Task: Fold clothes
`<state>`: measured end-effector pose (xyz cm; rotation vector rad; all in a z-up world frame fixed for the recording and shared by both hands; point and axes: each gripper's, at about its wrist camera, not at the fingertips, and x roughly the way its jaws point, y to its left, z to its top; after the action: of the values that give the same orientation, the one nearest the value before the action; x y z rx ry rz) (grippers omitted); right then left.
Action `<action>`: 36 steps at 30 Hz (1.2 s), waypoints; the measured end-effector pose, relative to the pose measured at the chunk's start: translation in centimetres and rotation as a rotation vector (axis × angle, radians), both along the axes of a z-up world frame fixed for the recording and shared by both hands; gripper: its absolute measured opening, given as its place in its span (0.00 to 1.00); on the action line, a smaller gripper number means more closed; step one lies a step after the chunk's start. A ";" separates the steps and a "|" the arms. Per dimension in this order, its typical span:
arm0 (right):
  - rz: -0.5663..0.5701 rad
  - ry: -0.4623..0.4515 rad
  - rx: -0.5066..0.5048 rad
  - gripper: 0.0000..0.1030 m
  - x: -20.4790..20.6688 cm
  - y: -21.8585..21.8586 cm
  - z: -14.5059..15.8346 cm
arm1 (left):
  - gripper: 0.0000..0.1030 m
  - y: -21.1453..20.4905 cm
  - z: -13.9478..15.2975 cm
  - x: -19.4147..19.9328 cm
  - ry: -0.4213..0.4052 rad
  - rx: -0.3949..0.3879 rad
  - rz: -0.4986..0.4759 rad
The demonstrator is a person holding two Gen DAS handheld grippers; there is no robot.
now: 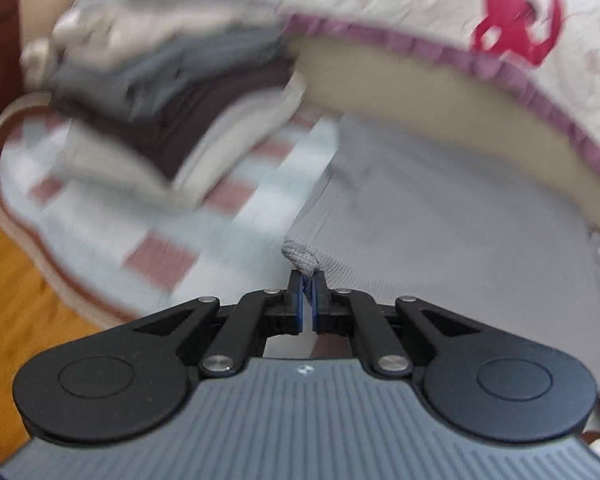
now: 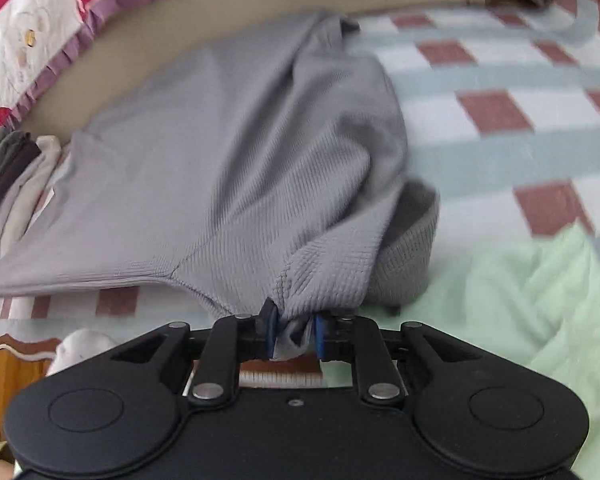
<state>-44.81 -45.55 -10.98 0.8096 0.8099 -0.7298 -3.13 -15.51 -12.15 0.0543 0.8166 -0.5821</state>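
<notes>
grey knit garment (image 2: 228, 168) lies spread on a checked blanket (image 2: 500, 112) with pale blue, white and dull red squares, filling the centre of the right wrist view. its far end reaches a tan band (image 2: 172, 36) under a purple ruffle (image 2: 80, 28) along the top of that frame. a ribbed cuff or hem (image 2: 408, 248) is bunched at the garment's right edge, right of centre.

right claw (image 2: 294, 334), bottom centre of its view: jaws stand a narrow gap apart with a fold of the grey knit between the blue pads. fabric bulges out above the tips. cannot tell if the pads press it firmly.

left claw (image 1: 308, 294), bottom centre of the left wrist view: jaws almost together, a sliver of gap between the blue pads. a thick ribbed corner of the same grey garment (image 1: 440, 208) sits right at the tips, touching them. looks pinched, but the contact itself is hidden by the tips.

stack of folded clothes (image 1: 168, 92), upper left of the left wrist view, blurred: pale, grey and dark brown layers on the blanket. same stack shows edge-on at the left edge of the right wrist view, just beside the garment.

pale green cloth (image 2: 520, 300) lies crumpled at lower right of the right wrist view, next to the ribbed cuff. white quilt with red shapes (image 1: 516, 20) sits above the ruffle, upper right in the left view. wood floor (image 1: 24, 300) at lower left, beyond the blanket's scalloped edge.
</notes>
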 end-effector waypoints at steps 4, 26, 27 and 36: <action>-0.050 0.012 0.038 0.37 -1.0 -0.3 0.1 | 0.04 0.2 -2.0 1.3 0.091 0.025 0.039; -0.276 -0.210 0.000 0.09 -5.0 -5.4 -2.2 | 0.03 -0.8 -4.0 2.1 0.153 0.092 0.062; -0.249 -0.216 -0.032 0.08 -4.8 -5.1 -1.3 | 0.03 -0.8 -3.5 1.9 0.144 0.084 0.050; -0.123 -0.234 -0.223 0.04 -7.5 2.5 12.9 | 0.00 0.6 1.5 -1.1 -0.024 0.096 -0.008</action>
<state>-52.27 -43.02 1.87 0.7307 0.4624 -0.8023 -4.24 -14.93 -10.67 0.1520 0.8208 -0.5487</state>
